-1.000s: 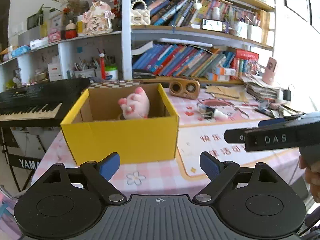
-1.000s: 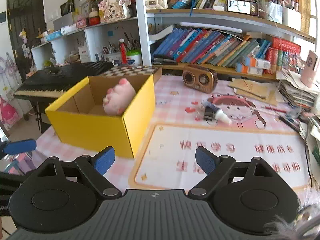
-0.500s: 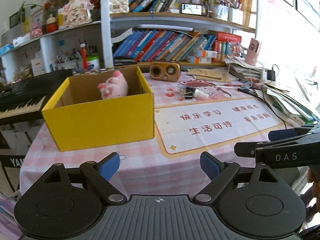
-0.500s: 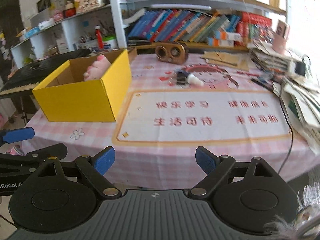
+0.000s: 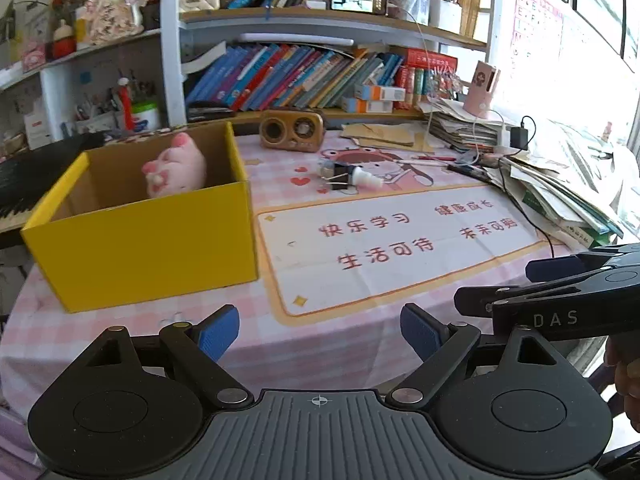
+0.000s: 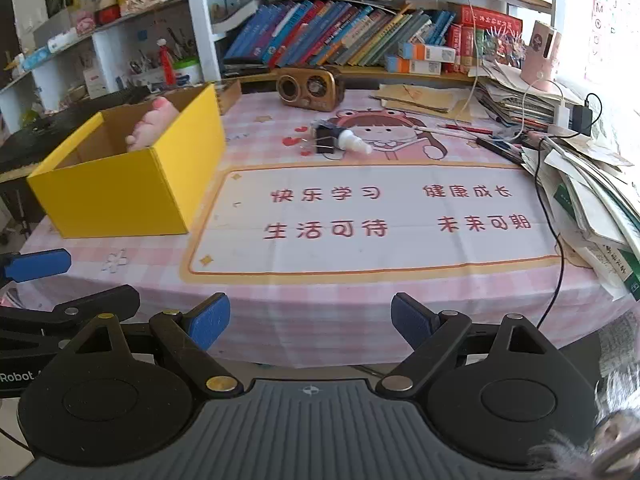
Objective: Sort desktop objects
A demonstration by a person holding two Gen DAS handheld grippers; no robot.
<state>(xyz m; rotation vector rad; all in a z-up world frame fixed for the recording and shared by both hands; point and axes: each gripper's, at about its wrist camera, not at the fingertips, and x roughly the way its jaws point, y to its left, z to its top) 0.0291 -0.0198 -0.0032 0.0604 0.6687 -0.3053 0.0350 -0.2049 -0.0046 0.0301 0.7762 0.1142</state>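
Note:
A yellow cardboard box [image 5: 152, 248] [image 6: 120, 196] stands on the left of the pink checked table, with a pink plush pig [image 5: 176, 172] [image 6: 154, 128] inside it. A small black binder clip and a white bottle [image 5: 352, 176] [image 6: 340, 142] lie on the mat beyond the middle. A wooden speaker [image 5: 291, 131] [image 6: 311, 88] stands at the back. My left gripper [image 5: 319, 330] is open and empty, off the table's near edge. My right gripper [image 6: 310, 320] is open and empty, also off the near edge; it shows side-on in the left wrist view [image 5: 560, 284].
A white desk mat with red Chinese characters [image 6: 372, 216] covers the table's middle. Stacked papers, pens and a cable [image 6: 588, 184] crowd the right side. Bookshelves [image 6: 360, 36] stand behind. A black keyboard piano [image 5: 24, 184] stands left of the table.
Both grippers have pulled back from the box and table, so the whole tabletop now shows. Both stayed open and empty. The pig stays in the box.

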